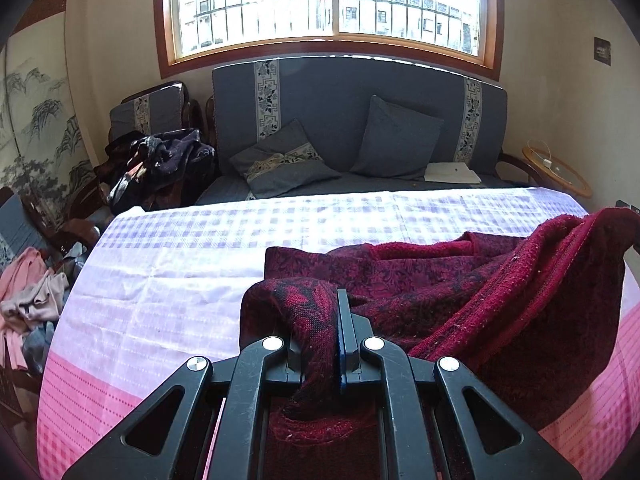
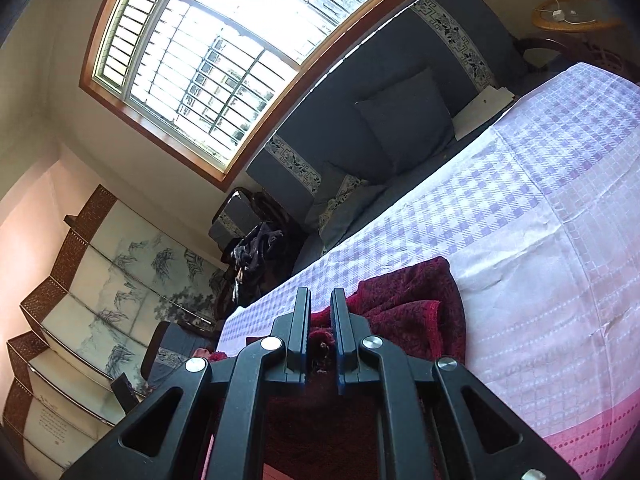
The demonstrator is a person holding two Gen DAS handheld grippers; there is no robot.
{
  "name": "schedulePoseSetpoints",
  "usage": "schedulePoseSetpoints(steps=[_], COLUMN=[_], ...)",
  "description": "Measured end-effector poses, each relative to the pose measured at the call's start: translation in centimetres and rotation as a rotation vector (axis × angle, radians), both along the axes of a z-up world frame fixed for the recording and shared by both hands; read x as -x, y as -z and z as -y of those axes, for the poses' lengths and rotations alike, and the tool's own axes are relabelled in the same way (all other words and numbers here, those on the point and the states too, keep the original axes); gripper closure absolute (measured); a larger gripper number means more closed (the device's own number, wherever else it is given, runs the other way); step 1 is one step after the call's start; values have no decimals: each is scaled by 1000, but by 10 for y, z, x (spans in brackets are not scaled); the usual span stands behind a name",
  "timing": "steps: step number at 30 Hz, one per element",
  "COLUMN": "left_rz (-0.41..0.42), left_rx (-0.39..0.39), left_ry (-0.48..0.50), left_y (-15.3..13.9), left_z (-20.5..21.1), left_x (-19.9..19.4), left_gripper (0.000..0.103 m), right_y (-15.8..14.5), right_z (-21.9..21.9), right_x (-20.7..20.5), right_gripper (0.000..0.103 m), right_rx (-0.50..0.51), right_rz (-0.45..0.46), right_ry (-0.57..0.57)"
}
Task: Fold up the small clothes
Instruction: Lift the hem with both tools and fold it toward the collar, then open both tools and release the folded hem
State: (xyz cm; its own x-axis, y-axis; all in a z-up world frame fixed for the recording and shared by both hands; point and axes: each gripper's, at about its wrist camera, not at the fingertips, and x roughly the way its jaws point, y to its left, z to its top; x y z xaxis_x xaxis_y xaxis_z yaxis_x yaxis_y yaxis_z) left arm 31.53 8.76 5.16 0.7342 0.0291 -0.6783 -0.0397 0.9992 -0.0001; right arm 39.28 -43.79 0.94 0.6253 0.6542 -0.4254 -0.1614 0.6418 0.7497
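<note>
While both pinch the red sweater [image 1: 460, 288], left gripper [image 1: 320, 320] & right gripper [image 2: 321, 320] hold it (partly lifted) over table [image 1: 168, 280].

The left claw [image 1: 320, 320] had one finger buried under the maroon sweater [image 1: 460, 280]; the sweater's right end ran off-frame.

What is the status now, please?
Left tongs shut on red sweater. Right tongs shut on same sweater. Sweater partly lifted off checked cloth. Nothing blocking.

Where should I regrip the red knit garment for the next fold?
Take the red knit garment by its thick ribbed edge, coming from the right: that raised band stands off the checked cloth, so the gripper can close across it.
</note>
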Motion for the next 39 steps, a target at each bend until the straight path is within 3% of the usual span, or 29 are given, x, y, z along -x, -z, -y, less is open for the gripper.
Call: schedulePoseSetpoints(steps=[7,13,19,20,21,23,27,30,33,39], left_rz=[-32,-23,17,37,67,133,176,153,112,-103], left_rx=[80,180,274,262,235,210,178,181,161,264], left_ry=[1,14,51,47,33,32,23,6,-23,35], left_y=[25,25,12,8,4,-7,-26,-24,-4,80], left_z=[-11,-24,-35,-37,-38,-44,-57,-72,-89,-104], left_x=[-24,-28,-19,-15,-10,-2,5,14,29,54], left_gripper=[86,69,48,42,30,20,18,18,18,18], right_y=[38,58,75,78,81,91,110,122,124,129], right_z=[-2,6,14,14,14,12,5,3,4,5], right_x=[-37,-35,-2,6,15,35,67,81,89,95], right_gripper=[89,76,63,61,56,52,49,49,48,48], right_rx=[-17,-21,-65,-69,-75,-64,0,13,30,43], right_rz=[-63,-62,-74,-77,-80,-93,-124,-137,-125,-140], right_ry=[24,61,34,29,19,-2,-25,-35,-27,-30])
